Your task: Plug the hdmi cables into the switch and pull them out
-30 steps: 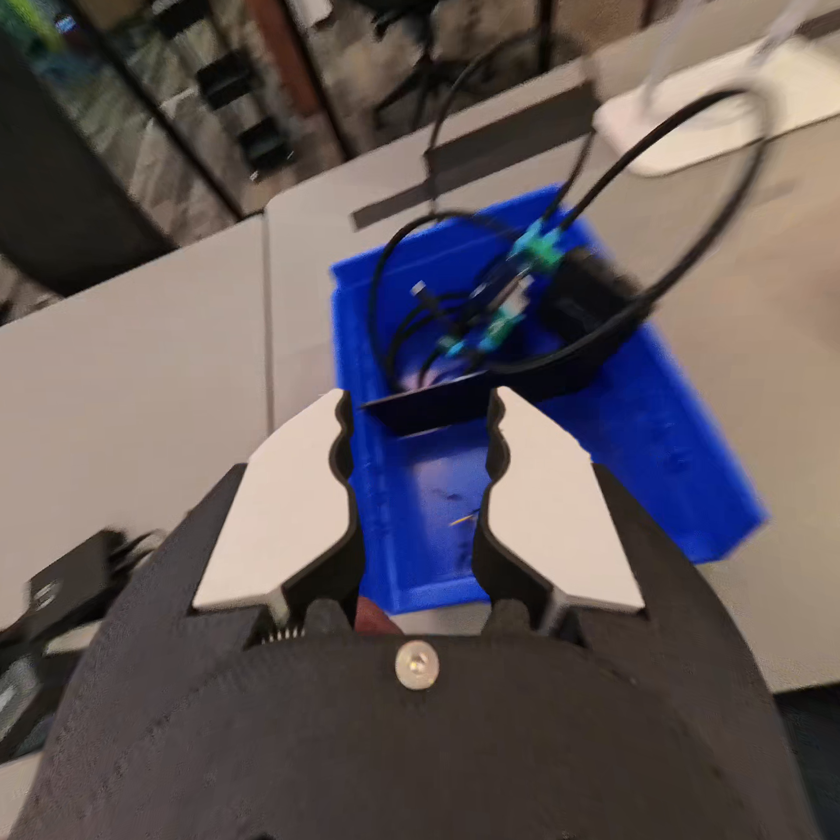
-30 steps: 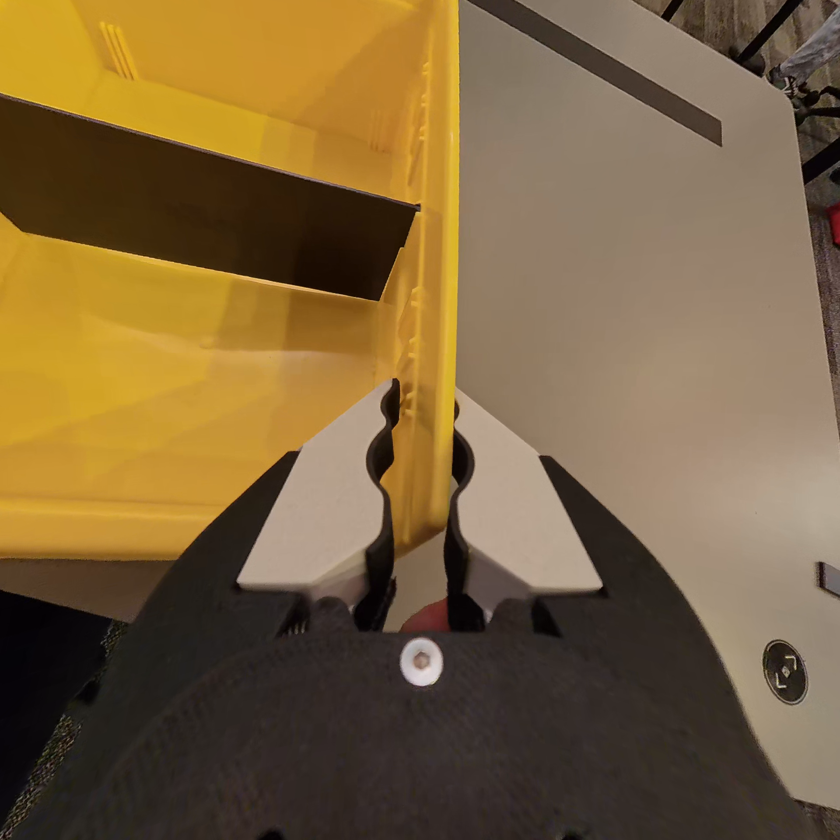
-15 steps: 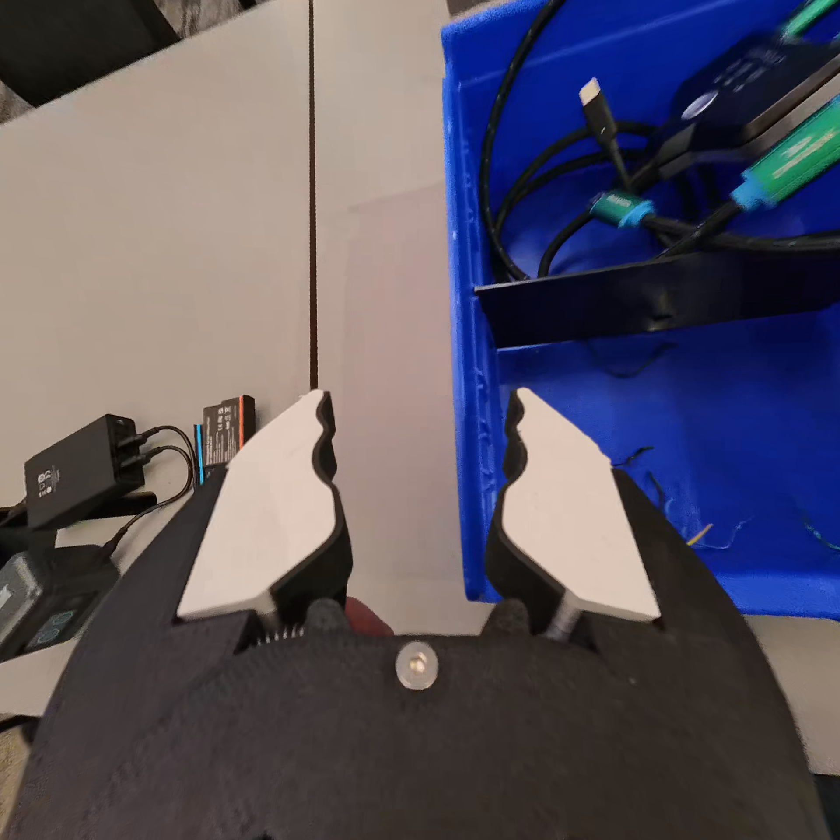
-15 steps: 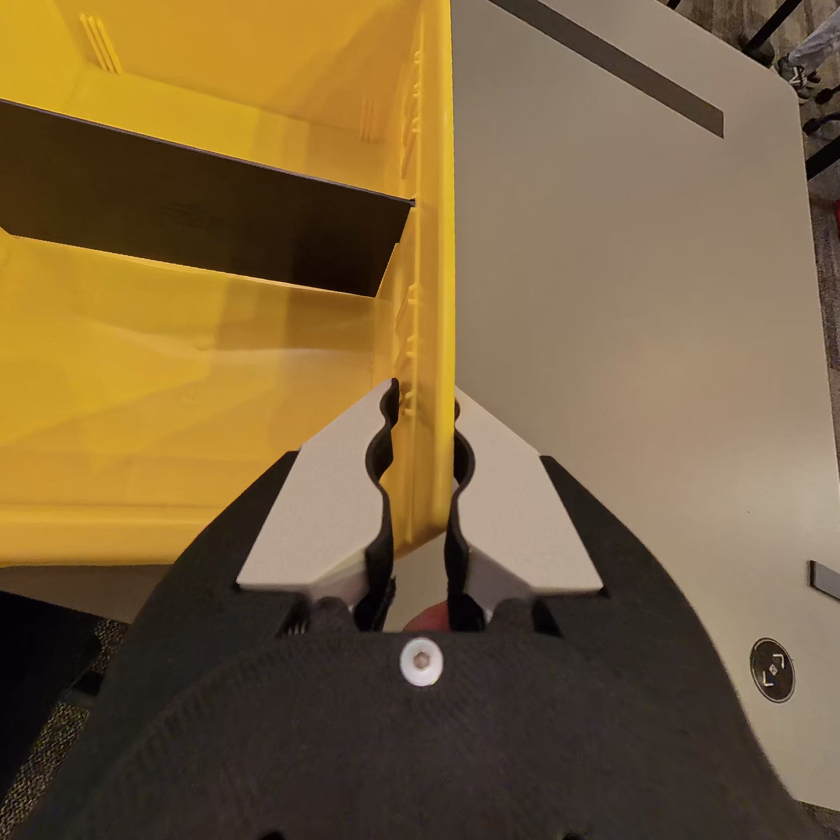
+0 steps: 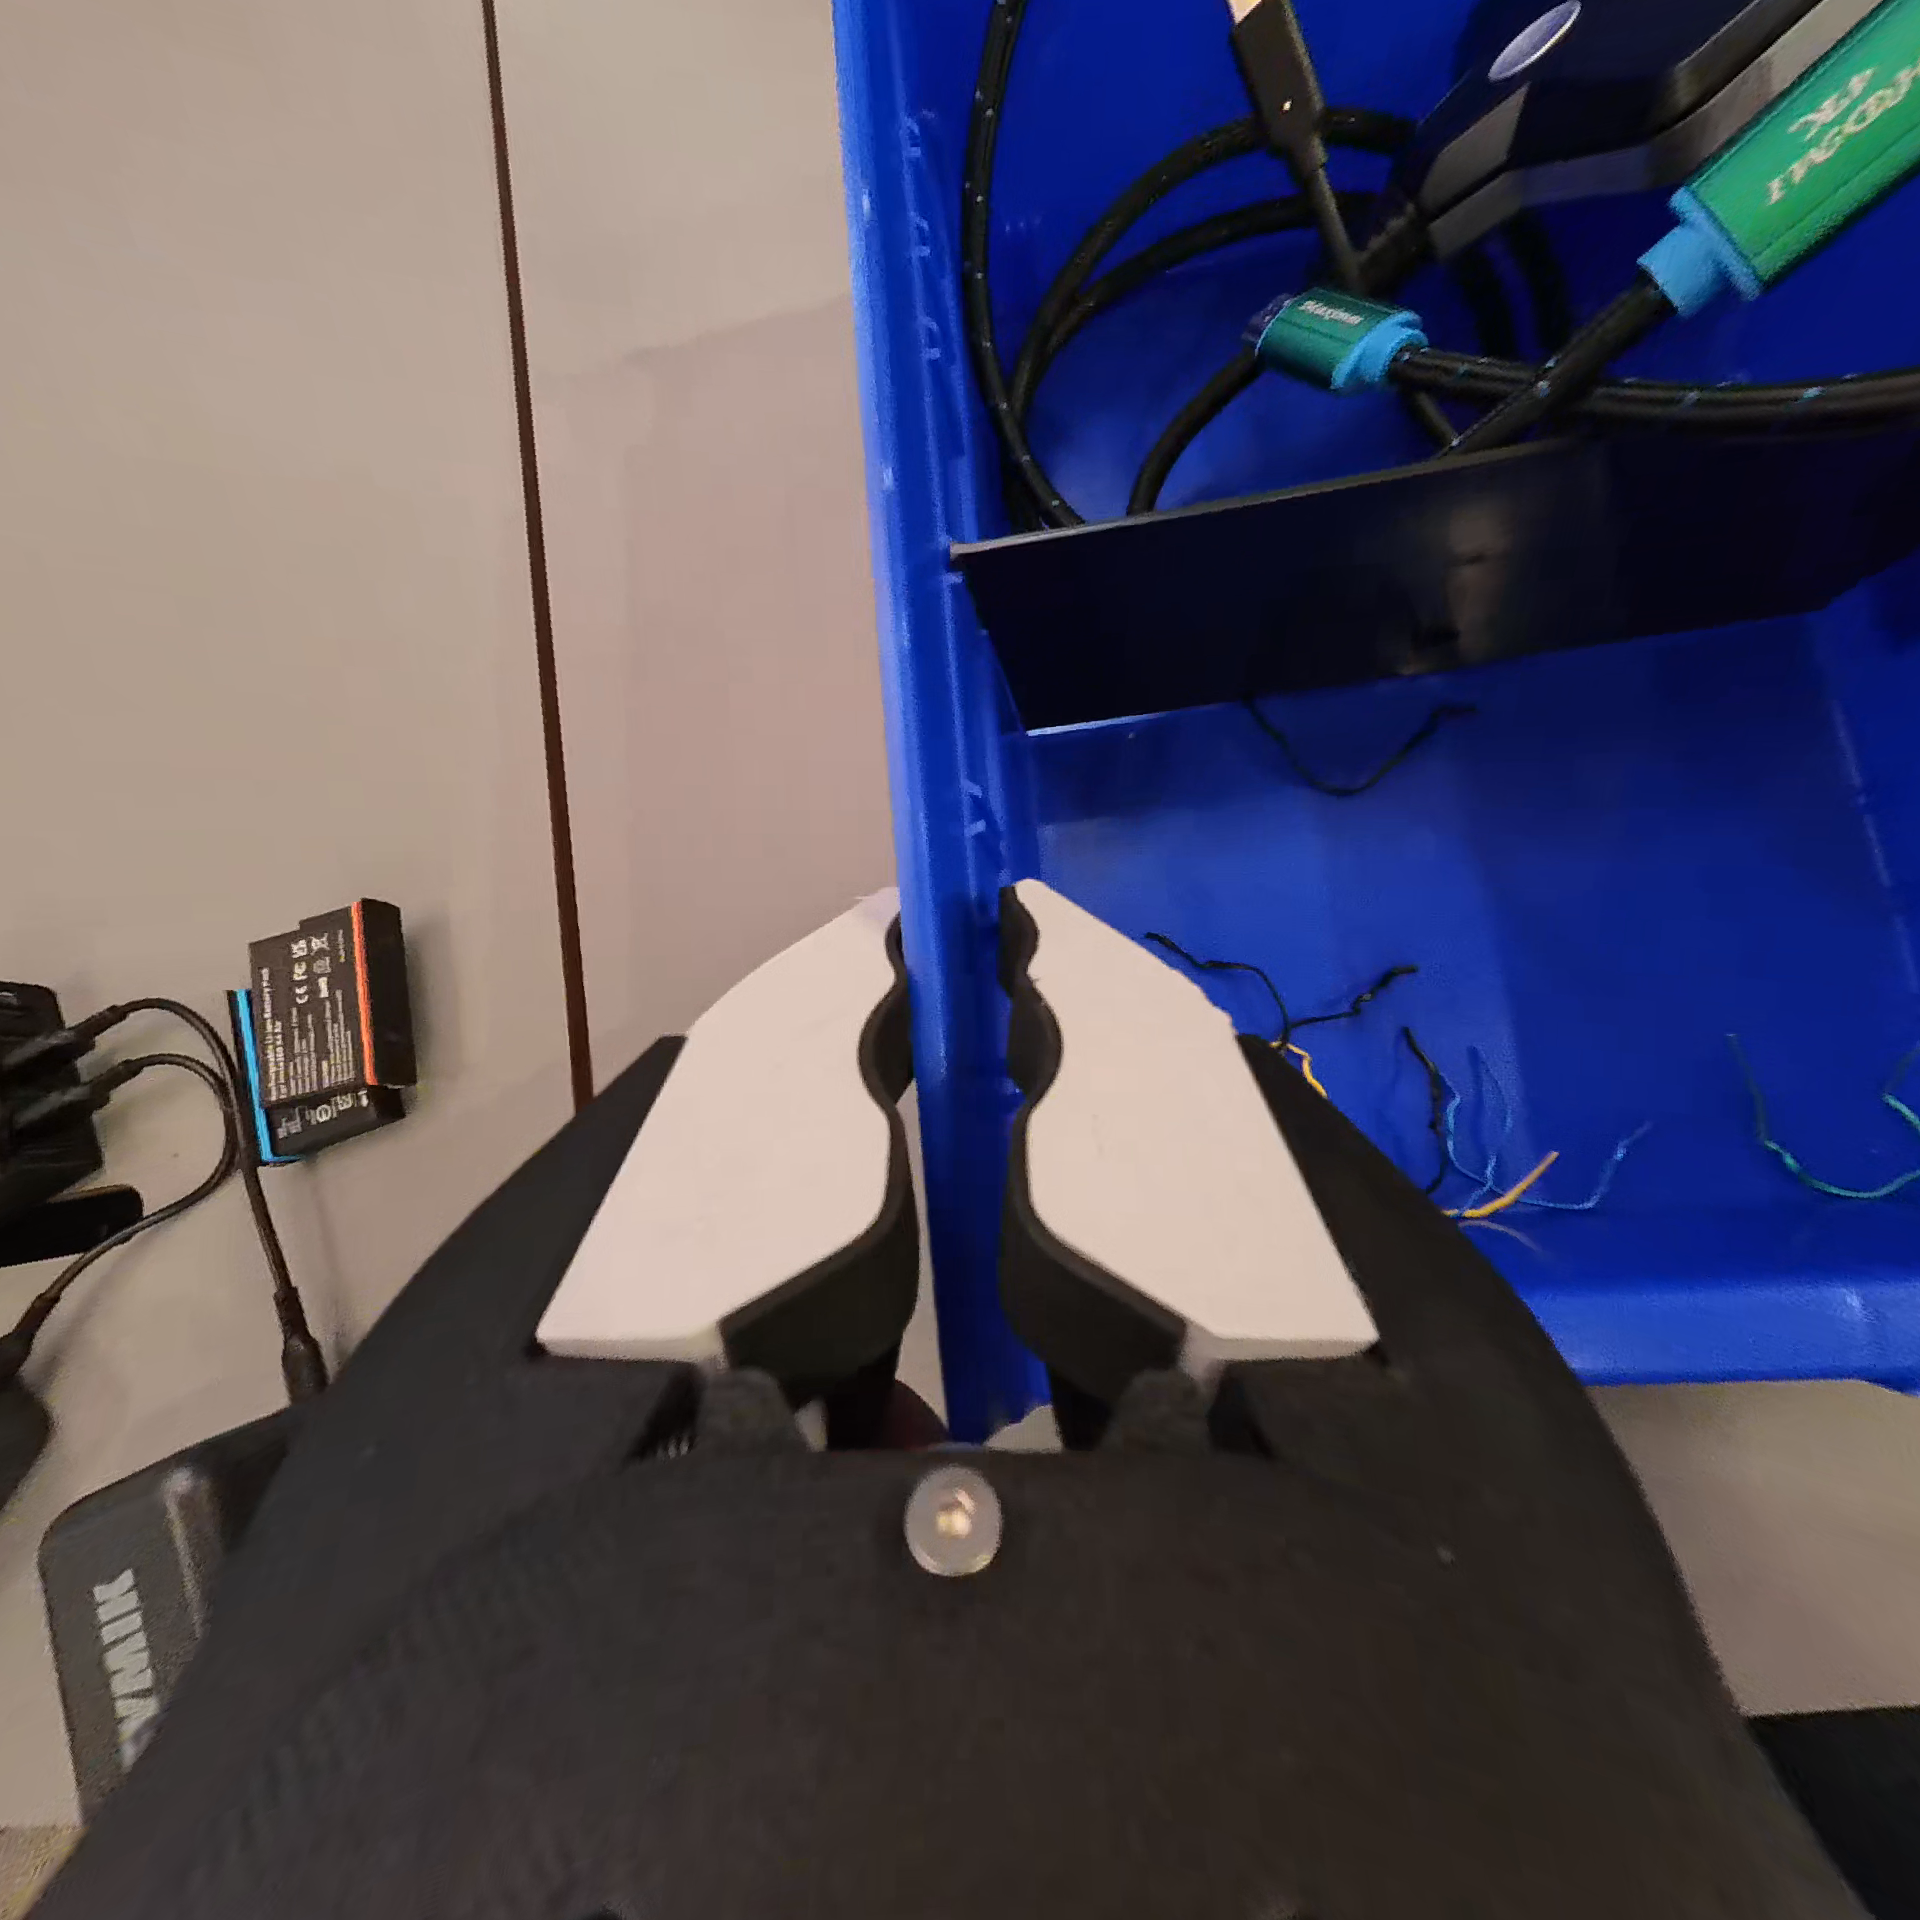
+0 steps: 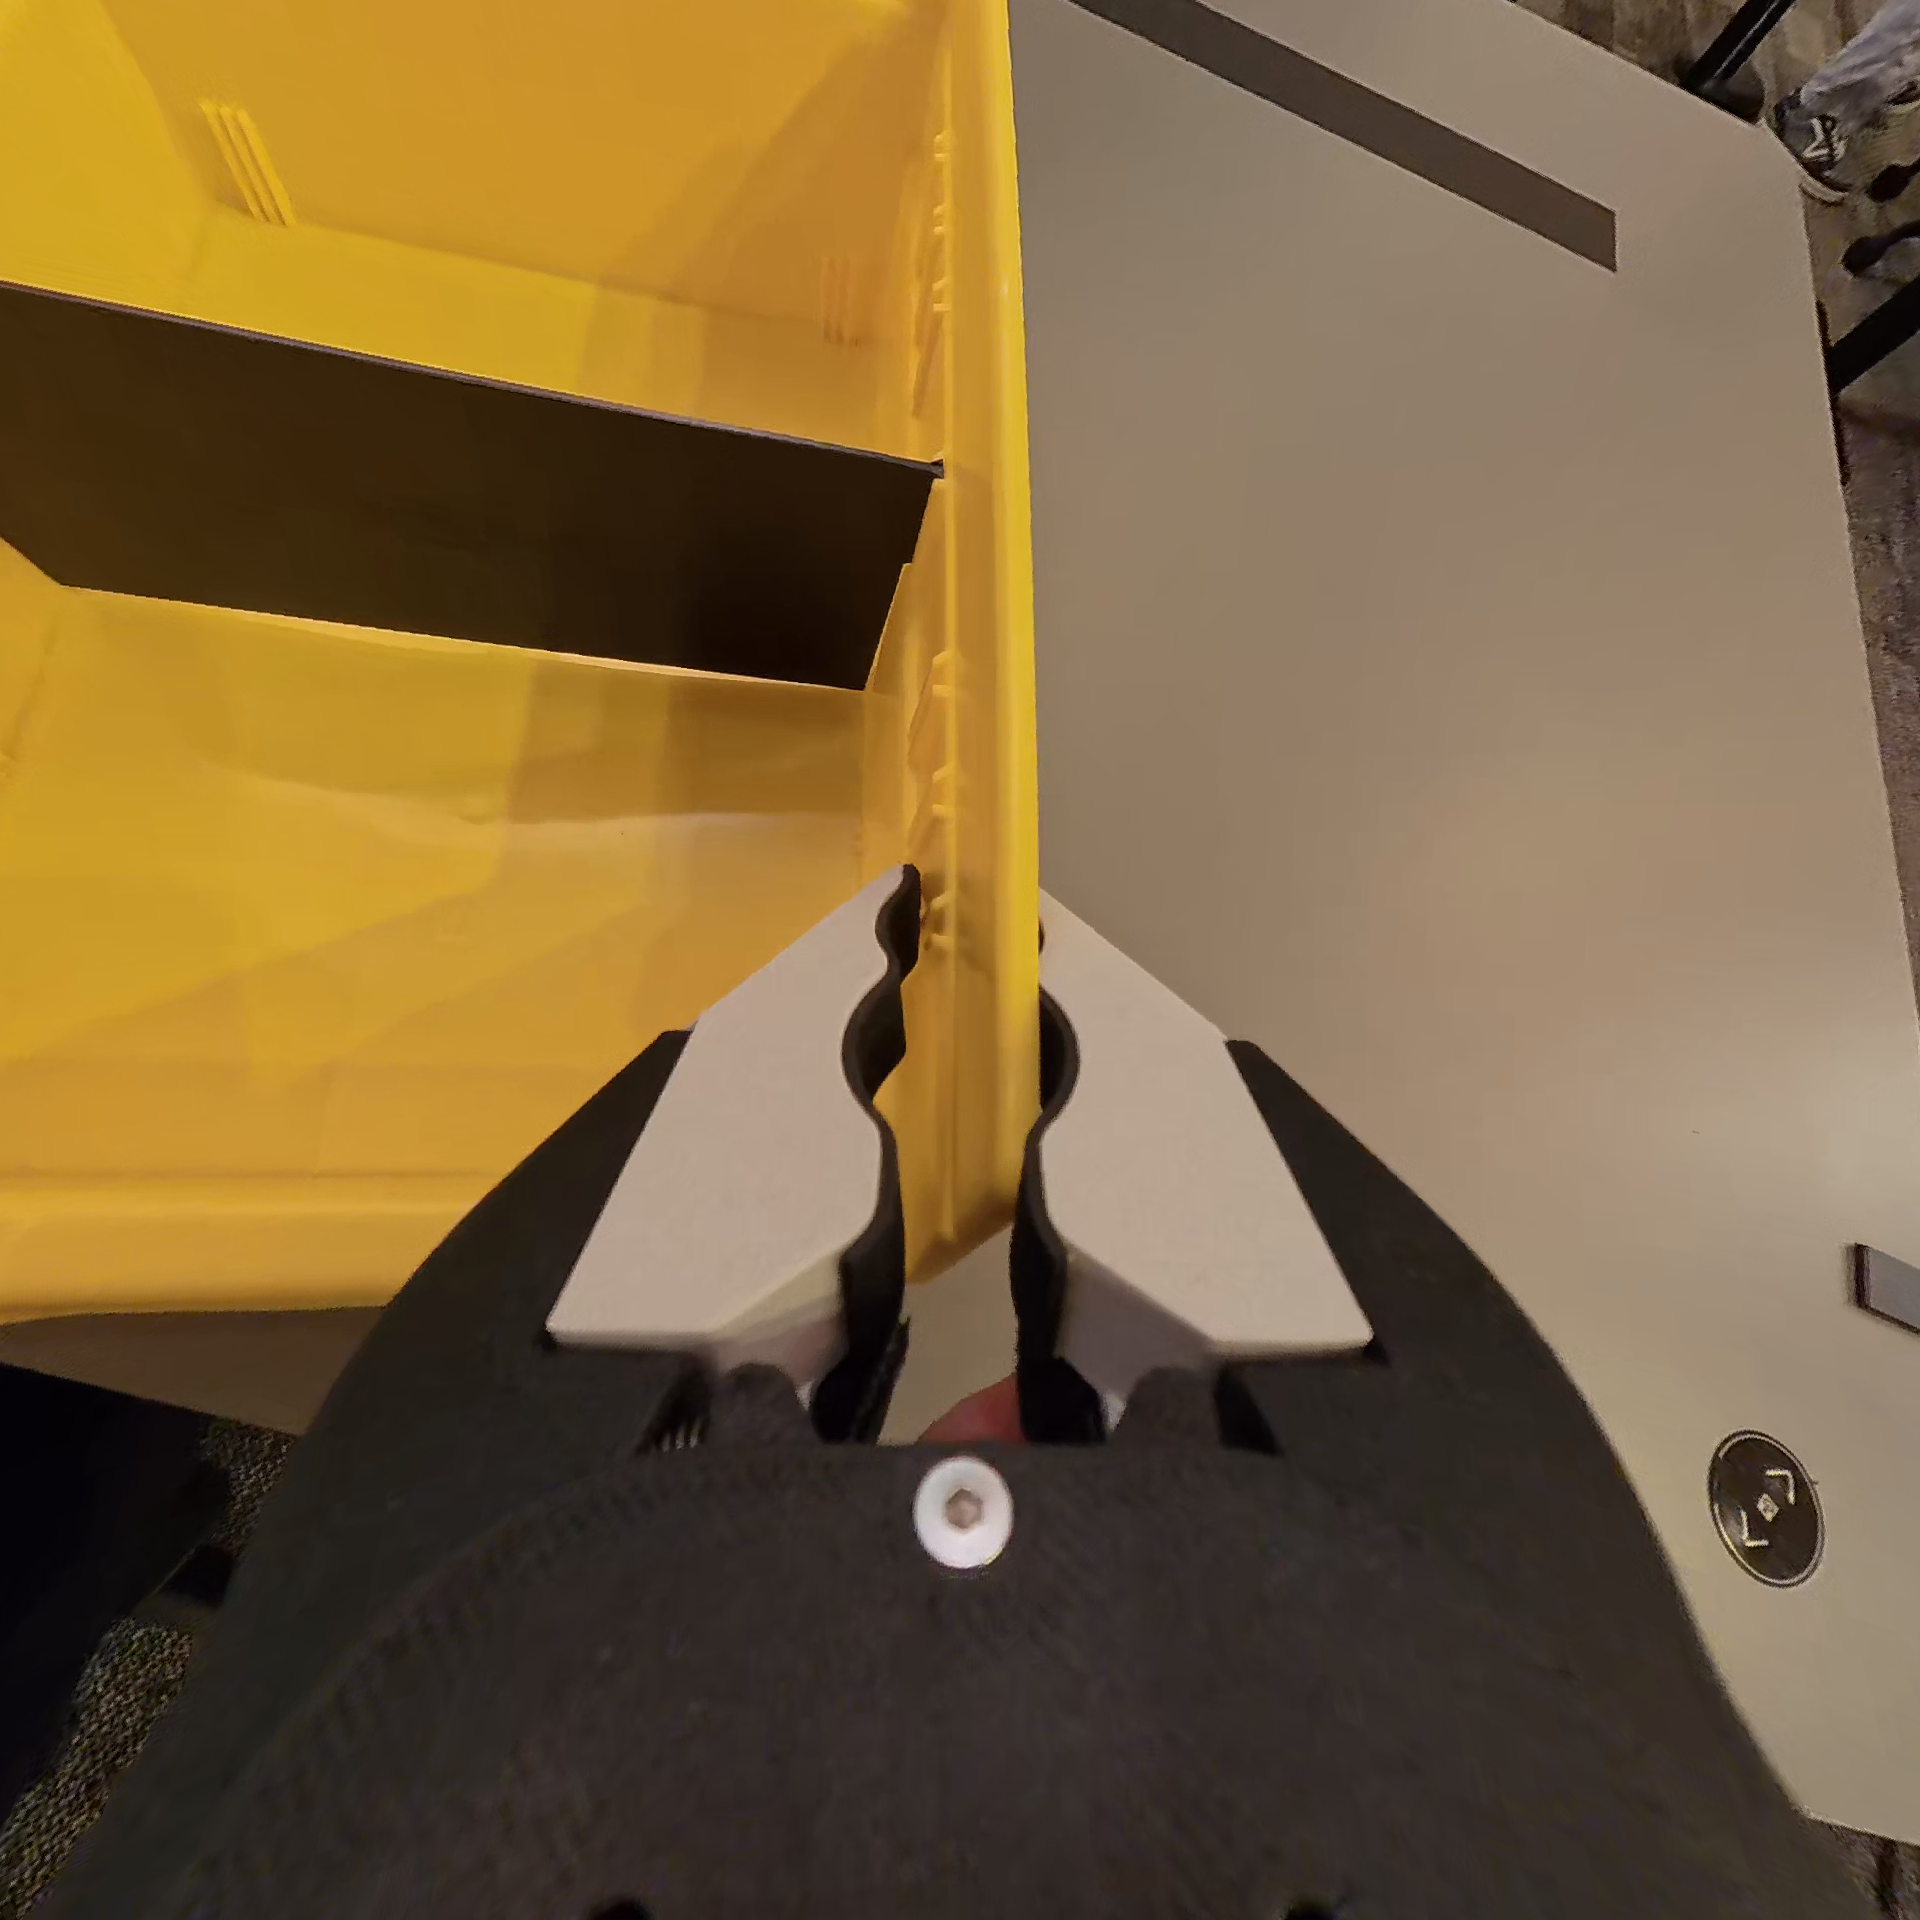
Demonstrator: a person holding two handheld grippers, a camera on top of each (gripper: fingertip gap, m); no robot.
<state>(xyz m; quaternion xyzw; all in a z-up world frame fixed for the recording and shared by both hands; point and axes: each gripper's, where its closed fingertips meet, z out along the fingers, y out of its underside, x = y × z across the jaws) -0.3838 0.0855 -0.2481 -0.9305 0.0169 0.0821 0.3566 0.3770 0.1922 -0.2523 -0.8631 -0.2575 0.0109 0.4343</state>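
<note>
HDMI cables (image 5: 1226, 384) — black braided cord with green metal plug shells and light-blue collars — lie coiled in the blue bin's far compartment, beyond and right of my left jaws, past a flat black divider (image 5: 1351, 592). The switch (image 5: 1538, 114) looks like the dark glossy slab among them, though only its corner shows at the frame edge. My left gripper (image 5: 954, 935) is pinching the blue bin (image 5: 925, 727) by its ribbed plastic side wall, one wavy-edged finger outside, one inside; loose thread scraps lie just right of the inner finger. My right gripper (image 6: 971, 904) points forward and down, jaws pressed onto the yellow bin (image 6: 971, 623) the same way — smooth moulded wall between them, grey tabletop (image 6: 1455, 727) to their right.
</note>
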